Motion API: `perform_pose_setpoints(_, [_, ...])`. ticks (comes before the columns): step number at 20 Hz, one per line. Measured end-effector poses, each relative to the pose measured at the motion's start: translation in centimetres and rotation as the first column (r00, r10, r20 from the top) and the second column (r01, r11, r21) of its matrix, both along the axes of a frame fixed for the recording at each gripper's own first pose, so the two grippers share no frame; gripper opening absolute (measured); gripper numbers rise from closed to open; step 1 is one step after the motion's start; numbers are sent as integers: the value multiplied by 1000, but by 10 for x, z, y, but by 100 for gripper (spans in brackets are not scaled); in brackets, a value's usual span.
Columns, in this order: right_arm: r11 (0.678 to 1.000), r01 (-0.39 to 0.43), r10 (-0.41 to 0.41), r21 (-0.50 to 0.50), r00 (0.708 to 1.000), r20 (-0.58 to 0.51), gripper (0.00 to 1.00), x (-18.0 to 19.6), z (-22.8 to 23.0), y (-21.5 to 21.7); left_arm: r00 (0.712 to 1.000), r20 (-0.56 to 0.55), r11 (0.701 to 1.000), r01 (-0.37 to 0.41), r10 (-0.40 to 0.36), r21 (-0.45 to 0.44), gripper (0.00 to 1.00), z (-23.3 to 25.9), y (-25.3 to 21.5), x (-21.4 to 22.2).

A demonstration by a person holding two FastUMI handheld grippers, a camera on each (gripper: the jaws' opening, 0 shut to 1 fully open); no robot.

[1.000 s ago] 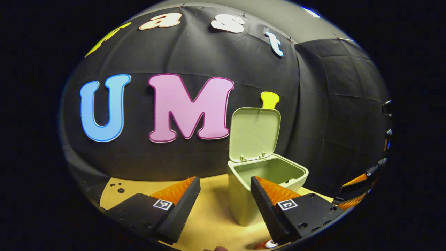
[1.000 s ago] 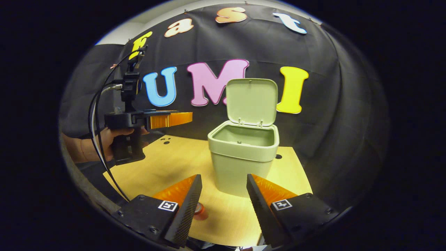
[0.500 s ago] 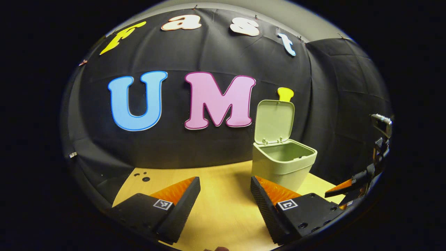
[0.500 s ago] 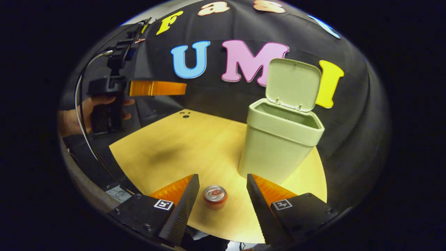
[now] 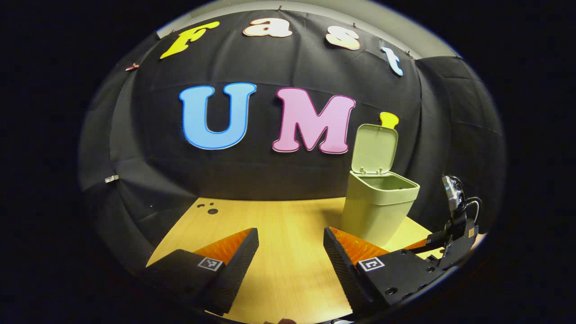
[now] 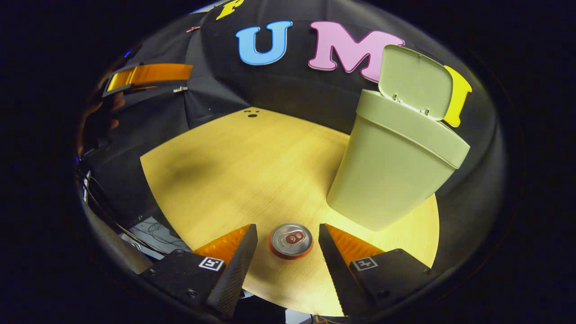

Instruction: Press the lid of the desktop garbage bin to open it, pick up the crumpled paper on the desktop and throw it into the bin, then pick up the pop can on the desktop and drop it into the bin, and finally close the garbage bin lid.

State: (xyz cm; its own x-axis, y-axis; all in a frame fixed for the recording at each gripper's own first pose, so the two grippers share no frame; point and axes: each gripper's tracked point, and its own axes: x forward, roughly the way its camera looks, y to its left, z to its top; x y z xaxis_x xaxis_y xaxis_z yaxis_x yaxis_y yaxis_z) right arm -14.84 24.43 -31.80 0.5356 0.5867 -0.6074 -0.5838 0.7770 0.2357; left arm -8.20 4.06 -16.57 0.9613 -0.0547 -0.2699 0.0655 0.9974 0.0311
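The pop can is seen from above, low centre of the right gripper view, upright on the desk between the wide-open jaws of the right gripper, neither finger touching it. Judged risks: a thin-walled round can may be tipped or rolled off if one finger meets it first, or dented by a hard squeeze; the front desk edge lies close. The garbage bin, smooth pale-green plastic, tapered, stands right of centre with its lid raised. In the left gripper view the left gripper is held wide and empty, lower centre, over bare wood-grain. Ribbed finger pads are noted. No crumpled paper is spotted on the desk.
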Motion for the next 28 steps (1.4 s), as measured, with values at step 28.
perform_pose_setpoints(28, [975,151,-180,161,968,178,83,78,136,-45,999,-17,998,-37,36,-47,95,-14,13,-5])
